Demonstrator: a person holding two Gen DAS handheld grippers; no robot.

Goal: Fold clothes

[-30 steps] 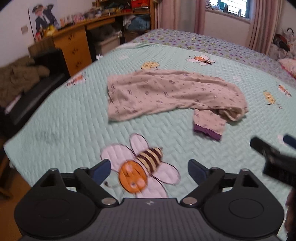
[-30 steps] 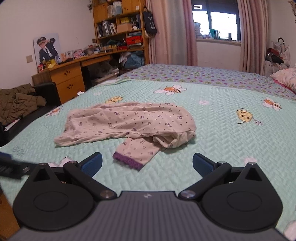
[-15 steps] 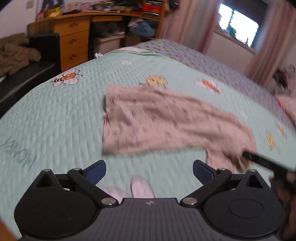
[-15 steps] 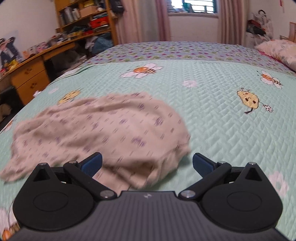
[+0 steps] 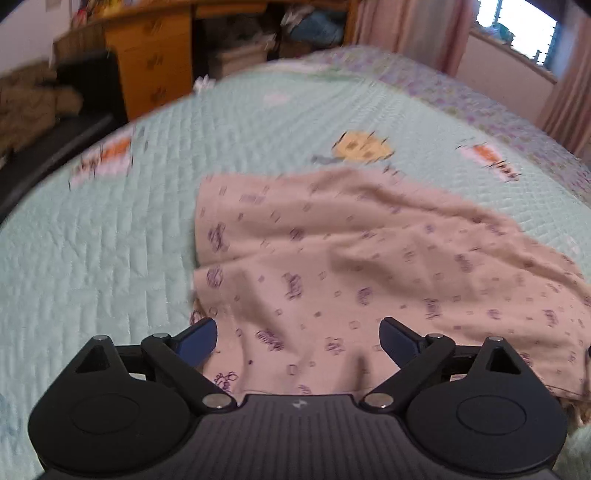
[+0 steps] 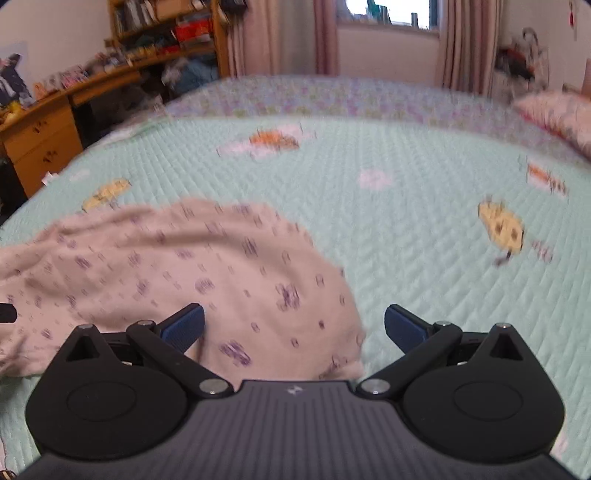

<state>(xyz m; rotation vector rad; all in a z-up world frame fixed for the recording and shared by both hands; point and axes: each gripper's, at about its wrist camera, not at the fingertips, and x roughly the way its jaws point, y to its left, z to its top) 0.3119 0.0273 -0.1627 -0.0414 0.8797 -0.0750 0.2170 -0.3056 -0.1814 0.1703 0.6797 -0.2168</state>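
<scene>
A crumpled pale pink garment (image 5: 351, 266) with small purple prints lies spread on the mint green quilt (image 5: 92, 240). My left gripper (image 5: 298, 338) is open and hangs low over the garment's near left part, its blue pads wide apart with nothing between them. In the right wrist view the same garment (image 6: 192, 273) fills the lower left. My right gripper (image 6: 294, 328) is open over its rounded right end, the fabric edge lying between the two fingers. The garment's near edge is hidden under both gripper bodies.
The quilt (image 6: 424, 229) carries bee and flower pictures. A wooden desk with drawers (image 5: 155, 70) and a dark seat with brown clothes (image 5: 33, 99) stand left of the bed. A pillow (image 6: 557, 114) lies far right; curtains and a window (image 6: 388, 14) are behind.
Both grippers have moved forward and down toward the garment, which now fills much more of each view. Both stay open. The garment itself has not shifted.
</scene>
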